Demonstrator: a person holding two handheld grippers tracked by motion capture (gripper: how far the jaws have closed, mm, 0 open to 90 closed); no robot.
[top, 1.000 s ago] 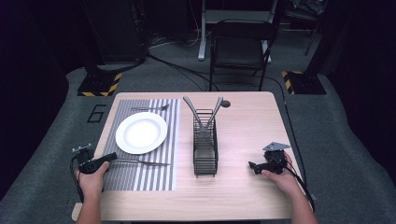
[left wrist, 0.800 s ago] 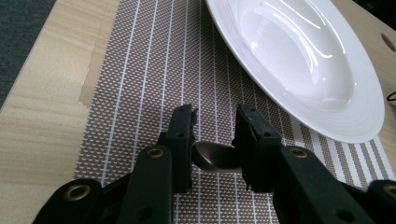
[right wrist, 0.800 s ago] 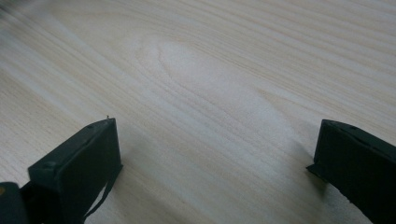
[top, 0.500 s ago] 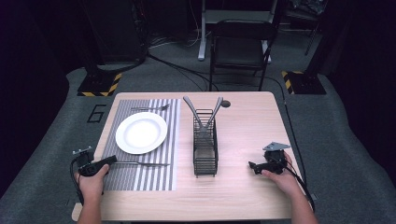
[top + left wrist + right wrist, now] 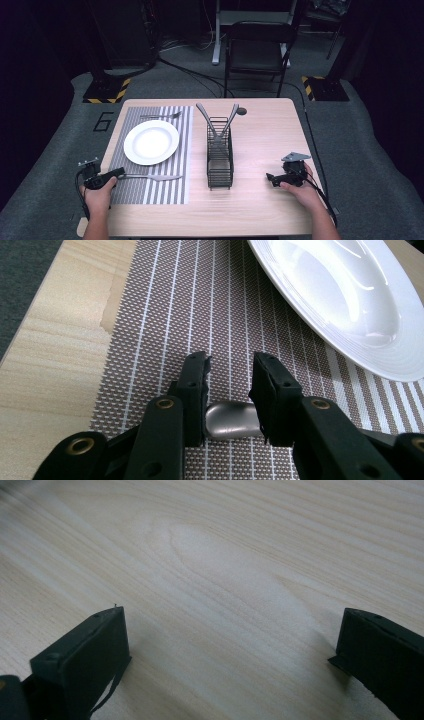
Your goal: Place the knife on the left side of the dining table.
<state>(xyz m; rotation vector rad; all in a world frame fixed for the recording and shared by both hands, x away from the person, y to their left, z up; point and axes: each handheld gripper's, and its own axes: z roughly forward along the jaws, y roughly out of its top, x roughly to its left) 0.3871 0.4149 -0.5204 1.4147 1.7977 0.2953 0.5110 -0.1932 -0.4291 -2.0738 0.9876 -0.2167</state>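
Knife (image 5: pixel 152 177), smooth brushed metal (rounded handle end), lies lengthwise across the ribbed striped placemat (image 5: pixel 165 192), blade pointing at the wire caddy (image 5: pixel 220 160); left gripper (image 5: pixel 230 375) clamps its handle, right gripper (image 5: pixel 230 645) gapes empty.

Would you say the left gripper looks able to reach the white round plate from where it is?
Probably yes: the left gripper sits on the striped placemat at a metal knife handle, and bare mat lies between it and the white round plate.

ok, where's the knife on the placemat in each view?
High view: the knife lies lower left, across the striped placemat below the white plate, its handle end at the left gripper.
Left gripper view: its handle end sits bottom centre, between the jaws.
Right gripper view: bare wooden table, no knife.
Shared landmark: plate and placemat.
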